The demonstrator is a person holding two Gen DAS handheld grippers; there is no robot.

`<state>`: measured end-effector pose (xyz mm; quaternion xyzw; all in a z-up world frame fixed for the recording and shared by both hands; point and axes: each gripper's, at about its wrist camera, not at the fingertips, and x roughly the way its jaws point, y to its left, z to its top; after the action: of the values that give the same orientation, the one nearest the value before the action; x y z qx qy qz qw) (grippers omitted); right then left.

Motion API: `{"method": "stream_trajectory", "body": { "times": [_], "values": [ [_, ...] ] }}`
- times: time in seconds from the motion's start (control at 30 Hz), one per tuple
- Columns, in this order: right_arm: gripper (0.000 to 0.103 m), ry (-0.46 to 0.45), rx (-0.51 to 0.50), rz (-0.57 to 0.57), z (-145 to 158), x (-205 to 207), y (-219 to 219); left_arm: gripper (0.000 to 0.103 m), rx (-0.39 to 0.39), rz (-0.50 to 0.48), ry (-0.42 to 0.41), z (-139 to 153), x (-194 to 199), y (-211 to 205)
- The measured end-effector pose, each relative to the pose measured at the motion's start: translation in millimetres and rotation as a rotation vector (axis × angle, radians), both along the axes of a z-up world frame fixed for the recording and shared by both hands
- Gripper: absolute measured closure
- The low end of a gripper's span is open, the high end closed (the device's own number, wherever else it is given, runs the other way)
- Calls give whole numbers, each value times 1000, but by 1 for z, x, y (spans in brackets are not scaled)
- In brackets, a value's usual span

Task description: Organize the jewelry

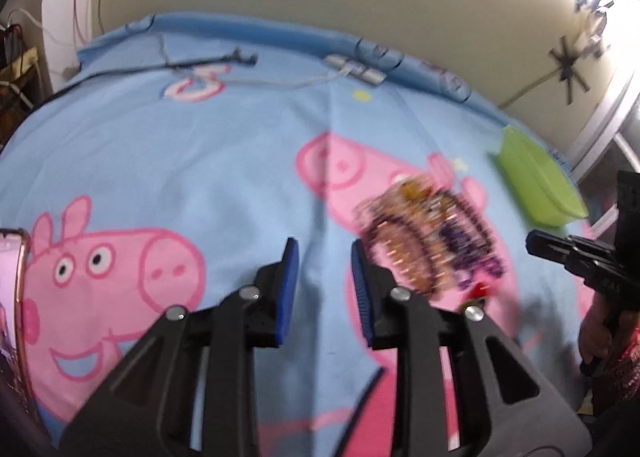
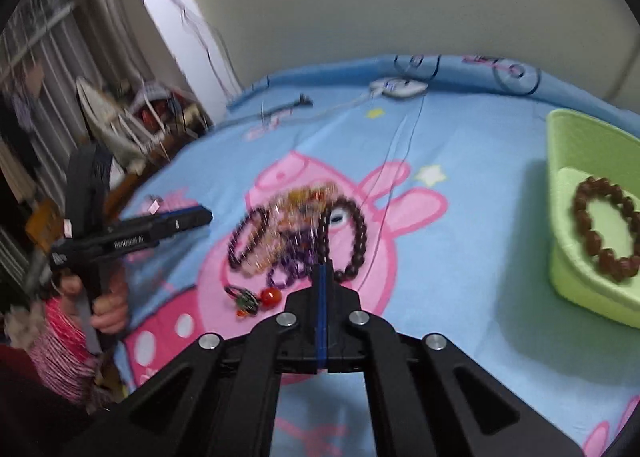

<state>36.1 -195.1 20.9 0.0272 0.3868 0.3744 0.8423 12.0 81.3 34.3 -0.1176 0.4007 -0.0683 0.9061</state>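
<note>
1. In the left wrist view, a phone (image 1: 14,289) with a pink edge lies at the far left of the frame on the bed sheet (image 1: 224,161), blue with pink cartoon pigs.
2. At lower centre, the left hand-held gripper (image 1: 325,285) stands open, its blue pads apart with only sheet between them.
3. Just right of its right pad lies the jewelry pile (image 1: 432,233), blurred: purple, gold and dark beaded strands tangled together, with a small red bead (image 1: 478,291) at its lower edge.
4. At the right of that frame a green tray (image 1: 536,181) rests on the sheet, well apart from the pile.
5. In the right wrist view, a hand (image 2: 108,301) at the left of the frame holds the left tool's handle.
6. At centre, the right hand-held gripper (image 2: 322,277) is closed, blue pads pressed together, its tip at the near edge of the pile, beside a dark bead loop (image 2: 352,241); whether it pinches a strand cannot be told.
7. At the right, a brown bead bracelet (image 2: 604,229) lies inside the tray.
</note>
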Motion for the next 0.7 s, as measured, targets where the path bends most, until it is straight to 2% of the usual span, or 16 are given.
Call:
{"method": "stream_trajectory", "body": {
  "times": [0.13,0.2,0.27,0.4,0.57,0.6,0.63,0.7],
  "values": [
    [103,-38,30,-12,9,0,2,76,11,-59,-51,18,-5,-21],
    [103,18,38,14,2,4,11,71,14,-83,-60,21,-5,-32],
    [103,67,36,61,-8,6,23,69,12,-92,-57,19,-8,-37],
    [103,105,-38,86,-25,5,45,69,-3,-108,-30,9,-10,-40],
    [103,90,-89,91,-29,5,58,69,-20,-108,-19,1,-11,-33],
    [98,96,-96,91,-30,5,59,69,-22,-108,-18,1,-11,-32],
    [87,95,-97,86,-30,4,58,69,-25,-107,-16,0,-11,-31],
    [82,67,-98,64,-27,1,55,64,-33,-106,-14,-2,-11,-29]
  ]
}}
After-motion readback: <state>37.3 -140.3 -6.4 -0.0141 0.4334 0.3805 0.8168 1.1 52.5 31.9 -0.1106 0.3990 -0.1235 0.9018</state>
